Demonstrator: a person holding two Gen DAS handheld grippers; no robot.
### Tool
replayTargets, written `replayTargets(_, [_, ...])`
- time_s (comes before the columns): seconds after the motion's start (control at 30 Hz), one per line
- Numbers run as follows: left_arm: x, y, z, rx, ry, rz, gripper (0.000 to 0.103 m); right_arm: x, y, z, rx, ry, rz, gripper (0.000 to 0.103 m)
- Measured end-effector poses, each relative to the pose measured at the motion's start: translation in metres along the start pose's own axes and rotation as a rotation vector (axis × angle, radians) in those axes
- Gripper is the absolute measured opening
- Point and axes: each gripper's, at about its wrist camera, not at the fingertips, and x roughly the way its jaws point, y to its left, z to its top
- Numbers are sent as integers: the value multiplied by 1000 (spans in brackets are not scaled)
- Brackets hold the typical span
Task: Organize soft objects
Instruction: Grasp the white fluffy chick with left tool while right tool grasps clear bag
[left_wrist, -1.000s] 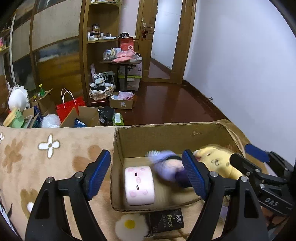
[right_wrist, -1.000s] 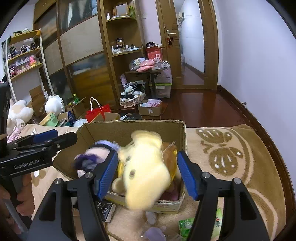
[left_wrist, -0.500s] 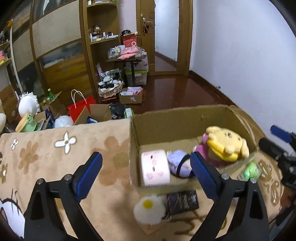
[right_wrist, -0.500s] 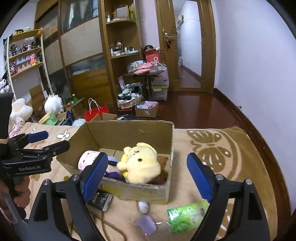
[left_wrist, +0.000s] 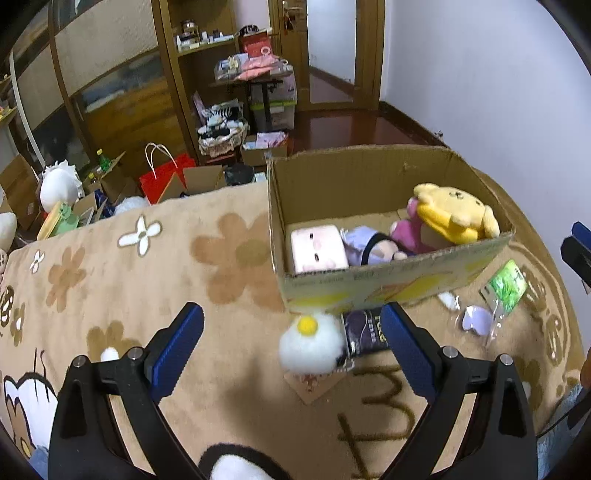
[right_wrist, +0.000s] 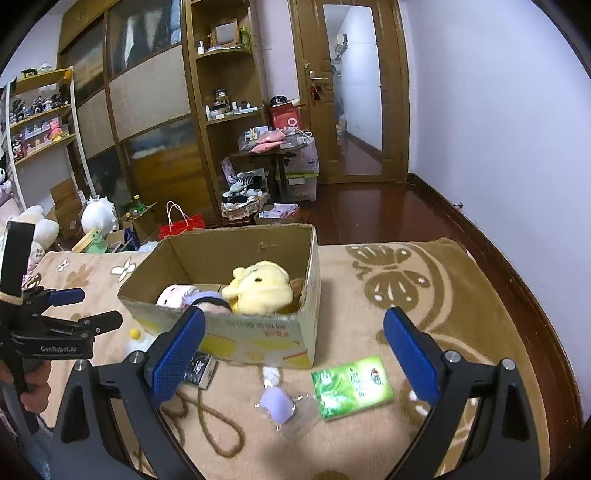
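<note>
An open brown cardboard box (left_wrist: 388, 284) sits on a tan flower-patterned blanket (left_wrist: 129, 280), holding a yellow plush bear (left_wrist: 454, 216), a pink plush doll (left_wrist: 404, 230), a purple plush doll (left_wrist: 364, 245) and a pink square face plush (left_wrist: 317, 249). Against the box's near wall we see a white fried-egg plush (left_wrist: 310, 345) beside a dark packet (left_wrist: 365, 332); a green tissue pack (right_wrist: 351, 386) and a small lilac plush charm (right_wrist: 277, 400) lie near the box's near right corner. Our left gripper (left_wrist: 291, 347) and right gripper (right_wrist: 293, 354) have just been opening; both sets of jaws stand wide apart, gripping nothing.
</note>
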Motion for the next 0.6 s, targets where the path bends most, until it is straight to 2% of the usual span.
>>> replayTargets(0.27, [21, -6, -7, 32, 76, 1, 96, 10, 14, -18, -58, 18, 7, 101])
replayTargets(0.6, [55, -15, -9, 59, 183, -1, 96, 45, 21, -42, -74, 89, 44, 98])
